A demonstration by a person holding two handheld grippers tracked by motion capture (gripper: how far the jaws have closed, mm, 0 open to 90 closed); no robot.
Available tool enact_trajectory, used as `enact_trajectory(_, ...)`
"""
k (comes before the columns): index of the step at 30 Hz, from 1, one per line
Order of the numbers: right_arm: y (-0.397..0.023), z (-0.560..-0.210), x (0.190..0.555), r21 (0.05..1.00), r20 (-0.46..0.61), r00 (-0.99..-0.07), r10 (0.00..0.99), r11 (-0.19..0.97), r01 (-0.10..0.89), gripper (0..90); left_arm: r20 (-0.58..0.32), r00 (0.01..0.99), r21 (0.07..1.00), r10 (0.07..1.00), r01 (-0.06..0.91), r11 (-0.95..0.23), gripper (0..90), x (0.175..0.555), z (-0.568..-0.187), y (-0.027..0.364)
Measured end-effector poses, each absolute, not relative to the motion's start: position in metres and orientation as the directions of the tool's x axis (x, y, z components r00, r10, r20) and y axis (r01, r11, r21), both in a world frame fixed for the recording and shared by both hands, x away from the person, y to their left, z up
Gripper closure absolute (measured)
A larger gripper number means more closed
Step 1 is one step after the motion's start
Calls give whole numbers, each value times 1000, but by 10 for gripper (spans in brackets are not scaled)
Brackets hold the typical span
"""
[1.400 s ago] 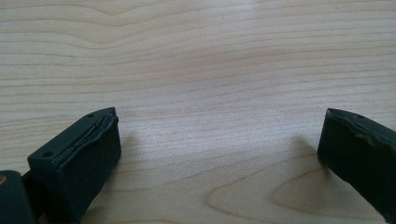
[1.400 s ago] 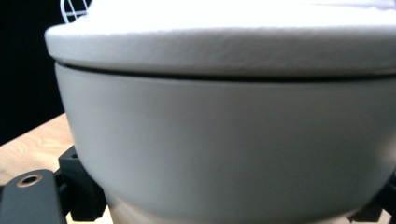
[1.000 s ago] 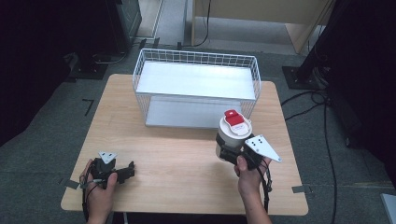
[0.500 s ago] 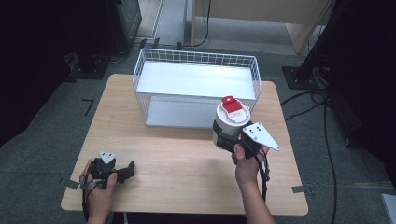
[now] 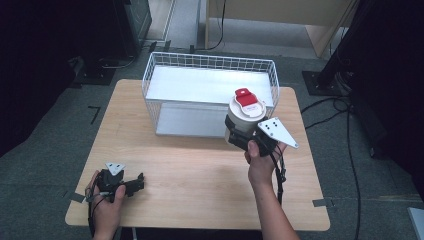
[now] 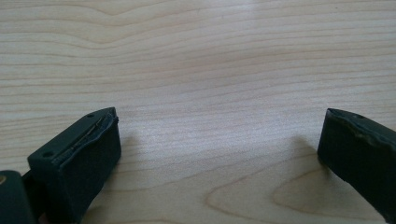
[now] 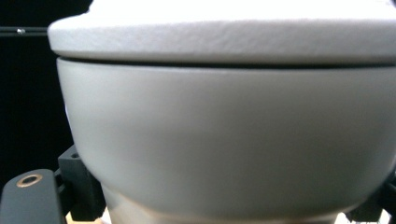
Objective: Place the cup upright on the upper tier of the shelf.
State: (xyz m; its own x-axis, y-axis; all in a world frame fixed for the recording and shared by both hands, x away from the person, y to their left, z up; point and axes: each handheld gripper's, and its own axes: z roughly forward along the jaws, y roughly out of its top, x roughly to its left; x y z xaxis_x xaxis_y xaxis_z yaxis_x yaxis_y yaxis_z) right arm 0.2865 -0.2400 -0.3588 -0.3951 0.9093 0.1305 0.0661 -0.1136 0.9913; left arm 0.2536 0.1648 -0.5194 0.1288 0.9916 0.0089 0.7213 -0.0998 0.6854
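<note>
A grey cup with a white lid and a red tab (image 5: 244, 111) is held in the air at the front right corner of the white wire basket (image 5: 150, 80). My right gripper (image 5: 239, 135) is shut on the cup's lower body. In the right gripper view the cup (image 7: 224, 135) is pressed close between the jaws, its lid rim across the top. My left gripper (image 5: 135, 183) rests low at the table's front left, open, with bare wood between its fingers (image 6: 84, 154).
The wooden table (image 5: 190, 175) has free room across its middle and front. The basket stands at the back centre with a white floor inside. Cables trail on the floor at the right, and dark equipment stands beyond the table's far edge.
My right gripper has lifted the cup and carried it away from me toward the basket's front right corner. The left gripper has stayed still.
</note>
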Motion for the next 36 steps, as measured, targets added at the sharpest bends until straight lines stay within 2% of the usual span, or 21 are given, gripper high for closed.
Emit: enact_trajectory(36, -216, -303, 336, 995, 88, -405, 910, -98, -2, 108, 9, 129, 685, 992, 721, -100, 0, 254, -519, 165)
